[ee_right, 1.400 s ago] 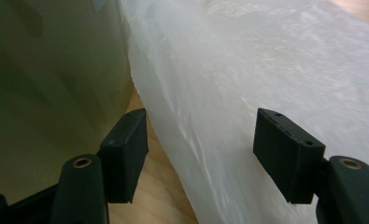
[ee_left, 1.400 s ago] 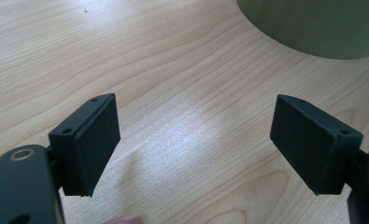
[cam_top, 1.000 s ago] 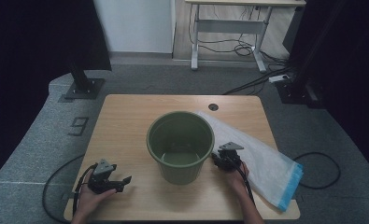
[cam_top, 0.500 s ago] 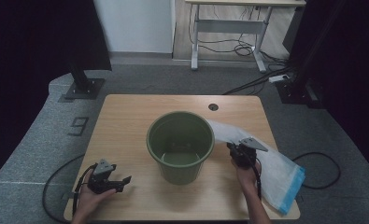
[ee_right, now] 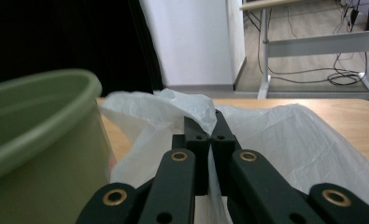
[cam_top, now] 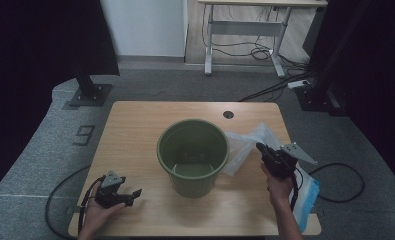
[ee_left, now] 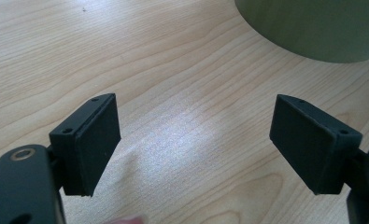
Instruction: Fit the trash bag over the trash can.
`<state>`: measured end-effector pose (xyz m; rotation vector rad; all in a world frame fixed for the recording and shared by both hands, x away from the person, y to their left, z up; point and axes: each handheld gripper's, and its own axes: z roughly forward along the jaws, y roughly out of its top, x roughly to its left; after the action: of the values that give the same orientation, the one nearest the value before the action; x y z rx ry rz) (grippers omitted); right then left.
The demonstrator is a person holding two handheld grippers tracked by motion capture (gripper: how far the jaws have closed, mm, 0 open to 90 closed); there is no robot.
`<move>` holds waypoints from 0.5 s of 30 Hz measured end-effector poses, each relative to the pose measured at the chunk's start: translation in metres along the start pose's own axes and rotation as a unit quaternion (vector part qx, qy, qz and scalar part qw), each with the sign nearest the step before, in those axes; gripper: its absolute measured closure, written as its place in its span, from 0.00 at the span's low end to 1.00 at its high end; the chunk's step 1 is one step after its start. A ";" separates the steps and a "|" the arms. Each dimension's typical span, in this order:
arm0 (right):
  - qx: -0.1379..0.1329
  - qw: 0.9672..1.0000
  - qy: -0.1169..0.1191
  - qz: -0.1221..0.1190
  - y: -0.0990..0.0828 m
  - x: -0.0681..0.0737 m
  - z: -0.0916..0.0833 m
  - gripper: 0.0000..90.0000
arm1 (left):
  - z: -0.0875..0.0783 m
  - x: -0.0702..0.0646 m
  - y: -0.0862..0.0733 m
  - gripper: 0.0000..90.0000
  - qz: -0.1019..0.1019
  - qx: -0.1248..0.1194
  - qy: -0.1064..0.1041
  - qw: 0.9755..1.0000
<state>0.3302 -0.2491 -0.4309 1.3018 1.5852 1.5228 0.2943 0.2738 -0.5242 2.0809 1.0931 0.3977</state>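
Green bucket (cam_top: 193, 155) bare inside, right gripper (cam_top: 263, 150) fingers clenched on plastic bag (cam_top: 245, 145), left gripper (cam_top: 130, 192) released.

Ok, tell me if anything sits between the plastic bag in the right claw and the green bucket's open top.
Nothing visible does. The right claw is shut on the edge of the plastic bag, lifted beside the bucket. The bucket's mouth is open and uncovered, and the left claw rests low on the table's other side.
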 end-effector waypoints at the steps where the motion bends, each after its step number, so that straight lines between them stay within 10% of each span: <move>1: -0.012 1.000 -0.001 0.004 0.005 0.000 -0.003 0.99 | 0.001 -0.001 0.000 0.18 0.001 0.002 0.000 1.000; 15: -0.107 0.994 0.006 0.005 0.054 0.022 -0.031 0.99 | 0.004 -0.004 0.001 0.18 0.006 0.007 -0.002 1.000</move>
<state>0.3084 -0.2485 -0.3686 1.1854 1.3809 1.6576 0.2945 0.2681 -0.5258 2.1010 1.0843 0.3937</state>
